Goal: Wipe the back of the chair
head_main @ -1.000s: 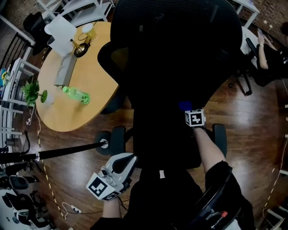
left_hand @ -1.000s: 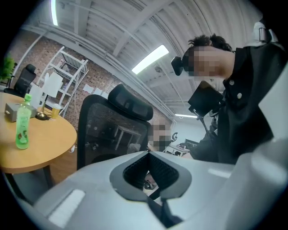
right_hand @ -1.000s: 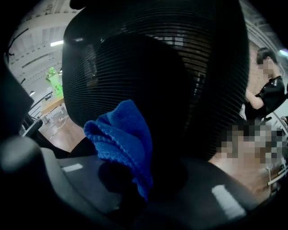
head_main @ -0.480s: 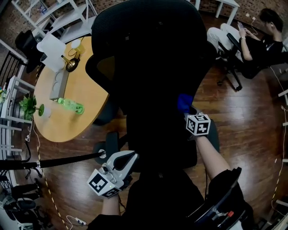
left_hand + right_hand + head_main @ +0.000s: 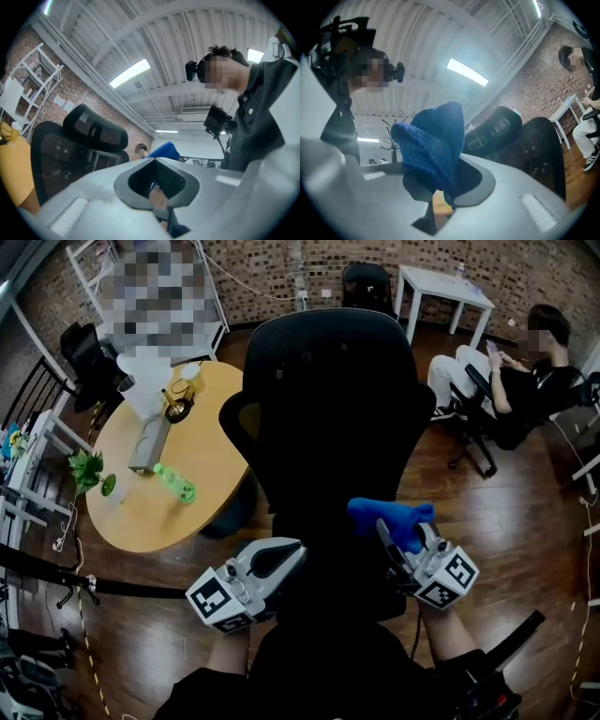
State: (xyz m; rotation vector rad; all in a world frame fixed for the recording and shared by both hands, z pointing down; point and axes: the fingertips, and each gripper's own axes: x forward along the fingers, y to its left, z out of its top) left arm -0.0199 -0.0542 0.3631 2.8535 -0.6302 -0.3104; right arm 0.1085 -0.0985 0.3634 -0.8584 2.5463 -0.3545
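The black mesh office chair stands right in front of me, its back facing me. My right gripper is shut on a blue cloth, held just off the lower right of the chair back; in the right gripper view the cloth sticks up out of the jaws, with the chair beyond. My left gripper is shut and empty, low beside the chair's left. The left gripper view points upward past the chair's headrest and shows the cloth.
A round wooden table at the left carries a green bottle and a small plant. A black pole lies low at the left. A seated person and a white table are at the back right.
My right gripper has come down and back from the chair back with the cloth, now tilted upward. The head view has lifted to show the whole chair. The left gripper barely moved.
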